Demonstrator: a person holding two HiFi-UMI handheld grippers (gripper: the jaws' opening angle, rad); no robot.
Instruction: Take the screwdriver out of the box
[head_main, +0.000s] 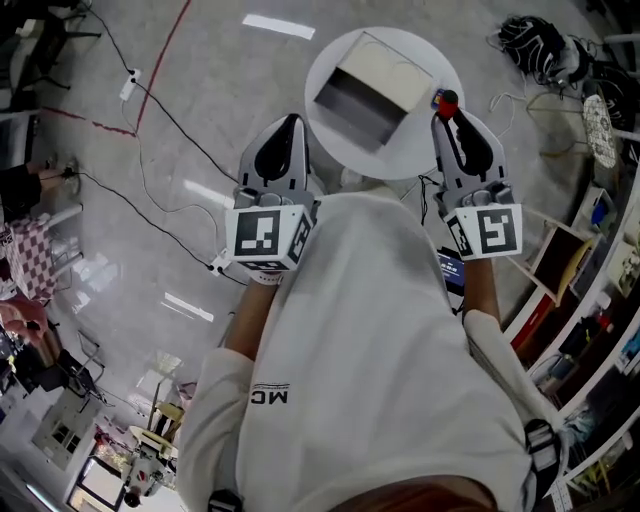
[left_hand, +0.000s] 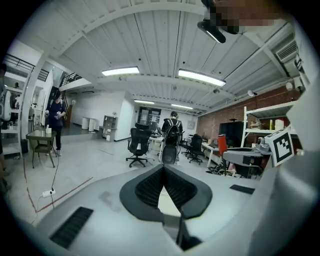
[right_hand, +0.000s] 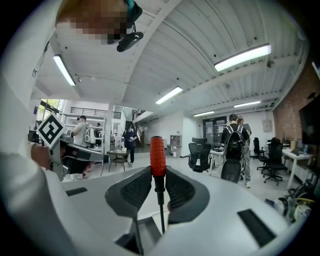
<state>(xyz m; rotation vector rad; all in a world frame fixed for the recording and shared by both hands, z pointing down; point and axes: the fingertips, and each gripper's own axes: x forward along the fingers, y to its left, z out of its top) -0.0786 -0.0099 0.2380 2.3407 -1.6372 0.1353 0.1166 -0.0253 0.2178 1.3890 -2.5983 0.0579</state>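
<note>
An open cardboard box (head_main: 372, 88) stands on a small round white table (head_main: 405, 155) straight below me. My right gripper (head_main: 447, 112) is held up over the table's right rim, shut on a screwdriver (head_main: 447, 99). In the right gripper view the screwdriver's red handle (right_hand: 157, 155) sticks out past the pads and its thin shaft (right_hand: 161, 210) runs back between them, with the right gripper (right_hand: 158, 172) closed around it. My left gripper (head_main: 291, 120) hovers left of the table, away from the box. The left gripper (left_hand: 163, 170) is shut with nothing between its pads.
Black cables (head_main: 150, 105) trail over the grey floor on the left, and a tangle of cords (head_main: 540, 45) lies at the upper right. Shelving (head_main: 590, 300) lines the right side. Office chairs (left_hand: 137, 145) and standing people (right_hand: 234, 145) are farther off in the room.
</note>
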